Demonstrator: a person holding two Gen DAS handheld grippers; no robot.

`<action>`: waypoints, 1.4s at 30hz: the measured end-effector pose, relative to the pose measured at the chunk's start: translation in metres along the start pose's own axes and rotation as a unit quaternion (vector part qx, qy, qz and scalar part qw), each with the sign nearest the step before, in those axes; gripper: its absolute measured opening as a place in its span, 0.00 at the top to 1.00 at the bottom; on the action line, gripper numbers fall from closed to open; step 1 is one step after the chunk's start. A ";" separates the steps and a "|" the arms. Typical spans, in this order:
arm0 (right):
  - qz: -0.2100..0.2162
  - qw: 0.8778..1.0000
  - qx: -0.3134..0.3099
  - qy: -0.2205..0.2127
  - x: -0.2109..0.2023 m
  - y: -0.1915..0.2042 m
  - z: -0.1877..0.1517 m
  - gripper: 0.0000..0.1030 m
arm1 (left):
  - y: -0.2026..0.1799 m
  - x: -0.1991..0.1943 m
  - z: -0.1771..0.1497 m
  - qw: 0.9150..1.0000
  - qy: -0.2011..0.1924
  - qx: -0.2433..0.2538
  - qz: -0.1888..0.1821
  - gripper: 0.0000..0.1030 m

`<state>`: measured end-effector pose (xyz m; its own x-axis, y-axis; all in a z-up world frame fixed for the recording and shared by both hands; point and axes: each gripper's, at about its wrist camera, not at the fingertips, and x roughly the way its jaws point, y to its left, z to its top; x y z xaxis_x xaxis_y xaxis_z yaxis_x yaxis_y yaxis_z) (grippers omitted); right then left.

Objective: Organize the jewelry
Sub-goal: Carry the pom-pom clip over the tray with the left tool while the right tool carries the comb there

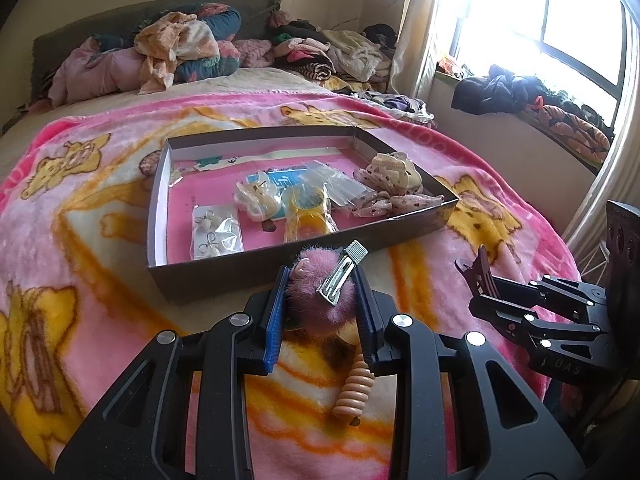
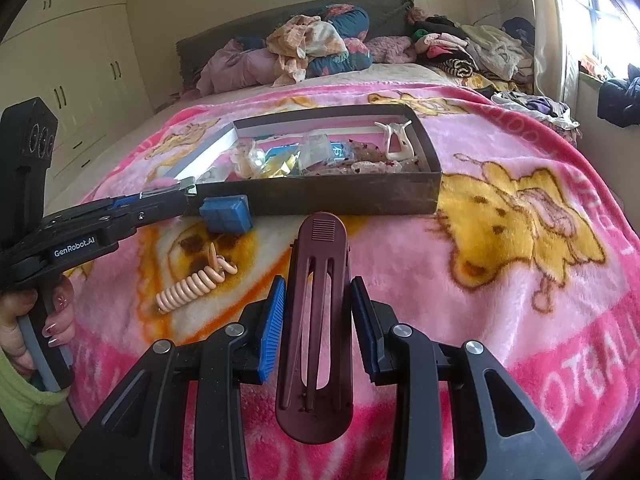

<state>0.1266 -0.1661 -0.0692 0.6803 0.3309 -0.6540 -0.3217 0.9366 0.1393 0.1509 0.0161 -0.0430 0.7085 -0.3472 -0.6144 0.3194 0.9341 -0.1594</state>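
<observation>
Both tongs clamp hair clips.

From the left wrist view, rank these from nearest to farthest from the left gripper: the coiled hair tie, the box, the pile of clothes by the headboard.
1. Coiled hair tie: on the blanket under the left gripper, by its right finger.
2. Box: just ahead of the fingers, mid-bed.
3. Pile of clothes: far end, against the headboard.

One box, one pompom clip, one maroon clip, one coil tie, two tools.
</observation>
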 end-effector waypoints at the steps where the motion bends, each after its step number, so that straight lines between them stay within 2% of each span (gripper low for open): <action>1: 0.000 1.000 0.000 -0.001 0.000 0.000 0.001 0.69 | 0.000 0.000 0.000 1.000 0.000 0.000 0.000 0.78; 24: -0.004 1.000 -0.002 -0.017 0.000 -0.004 0.025 0.69 | 0.013 0.003 0.012 1.000 -0.010 -0.017 0.009 0.78; 42: -0.008 1.000 0.003 -0.030 0.007 -0.012 0.051 0.69 | 0.013 0.015 0.035 1.000 -0.022 -0.014 -0.001 0.78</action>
<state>0.1689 -0.1689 -0.0379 0.7230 0.3226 -0.6109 -0.3070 0.9422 0.1342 0.1882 0.0198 -0.0273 0.7354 -0.3513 -0.5795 0.3032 0.9354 -0.1822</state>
